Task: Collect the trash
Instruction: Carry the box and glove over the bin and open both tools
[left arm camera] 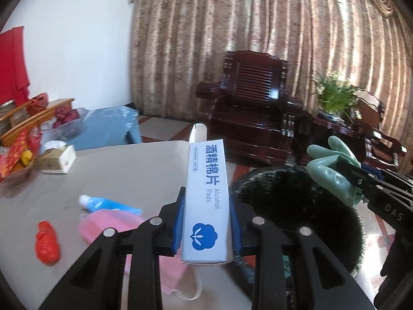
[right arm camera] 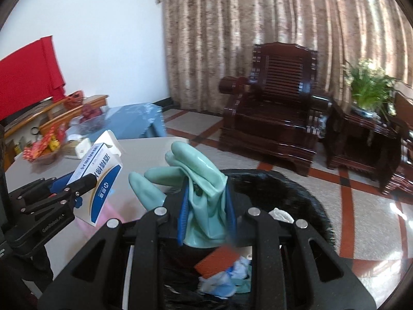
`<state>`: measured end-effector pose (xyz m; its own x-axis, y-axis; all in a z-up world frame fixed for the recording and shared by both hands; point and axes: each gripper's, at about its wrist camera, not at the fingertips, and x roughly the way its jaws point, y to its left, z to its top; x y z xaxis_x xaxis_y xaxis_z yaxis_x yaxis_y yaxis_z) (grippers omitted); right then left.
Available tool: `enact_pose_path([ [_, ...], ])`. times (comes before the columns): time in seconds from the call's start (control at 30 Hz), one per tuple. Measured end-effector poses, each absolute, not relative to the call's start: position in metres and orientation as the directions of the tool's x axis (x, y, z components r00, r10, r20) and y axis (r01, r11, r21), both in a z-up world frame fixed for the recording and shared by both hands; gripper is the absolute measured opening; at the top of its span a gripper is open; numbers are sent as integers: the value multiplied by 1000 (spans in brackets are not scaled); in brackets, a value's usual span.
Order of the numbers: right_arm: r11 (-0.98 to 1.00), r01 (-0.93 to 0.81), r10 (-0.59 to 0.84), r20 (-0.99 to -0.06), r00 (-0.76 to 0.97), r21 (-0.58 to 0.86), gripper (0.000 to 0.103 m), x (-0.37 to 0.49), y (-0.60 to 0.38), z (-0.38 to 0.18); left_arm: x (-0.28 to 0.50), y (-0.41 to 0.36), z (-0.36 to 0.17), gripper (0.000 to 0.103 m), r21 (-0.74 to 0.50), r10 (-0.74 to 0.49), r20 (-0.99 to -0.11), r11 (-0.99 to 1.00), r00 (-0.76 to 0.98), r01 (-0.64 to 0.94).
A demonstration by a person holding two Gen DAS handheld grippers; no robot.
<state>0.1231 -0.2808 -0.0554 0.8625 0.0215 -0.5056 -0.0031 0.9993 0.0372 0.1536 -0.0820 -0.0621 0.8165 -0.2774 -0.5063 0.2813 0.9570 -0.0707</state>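
Clenching an "Alcohol Pads" box (left arm camera: 205, 201), the left claw (left arm camera: 206, 222) faces the right claw (right arm camera: 206, 217), marked perhaps "DAS", gripping a green glove (right arm camera: 198, 180).

Between the left jaws sits a white box (left arm camera: 206, 201) with blue lettering and a blue flower-like emblem; the pads beside it are blue on black arms. Between the right jaws is a pale mint-green rubber glove (right arm camera: 198, 183), plain and glossy. Left of the left jaws, the grey-beige surface (left arm camera: 124, 170) carries an orange-red netted bundle (left arm camera: 47, 242), a pink cloth (left arm camera: 121, 227) and a blue-and-white packet (left arm camera: 103, 204). Below the right jaws, the black-lined bin (right arm camera: 296, 191) shows a rust-orange card (right arm camera: 219, 261) and pale blue and white scraps. Beyond hang mottled beige-brown curtains (left arm camera: 232, 25) over dark red-brown chairs (left arm camera: 253, 103).
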Motion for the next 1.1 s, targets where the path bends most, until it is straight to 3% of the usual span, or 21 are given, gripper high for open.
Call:
enact_pose_path([
  [0.67, 981, 189, -130, -571, 811, 45, 26, 126, -364, -97, 185, -187, -86, 30, -145, -465, -556, 870, 689, 470],
  [0.73, 979, 199, -140, -586, 798, 37, 32, 131, -367, -106, 192, -192, -90, 31, -160, -474, -571, 865, 670, 475],
  [0.83, 976, 215, -161, -613, 774, 15, 38, 137, -369, -116, 196, -191, -94, 47, -196, -493, -583, 857, 645, 477],
  [0.87, 976, 218, -163, -620, 768, 13, 44, 137, -368, -119, 196, -190, -94, 54, -203, -497, -580, 856, 646, 476],
  [0.93, 973, 229, -177, -615, 768, 6, 65, 133, -368, -122, 194, -185, -92, 65, -205, -495, -571, 858, 655, 470],
  [0.97, 972, 235, -184, -611, 770, 2, 72, 131, -368, -123, 193, -180, -90, 68, -202, -490, -565, 862, 664, 465],
  [1.0, 970, 245, -196, -605, 771, -3, 85, 129, -367, -122, 193, -177, -89, 69, -200, -486, -562, 865, 669, 461],
  [1.1, 966, 257, -190, -592, 783, 31, 93, 123, -368, -118, 194, -161, -84, 76, -180, -452, -558, 885, 696, 430],
])
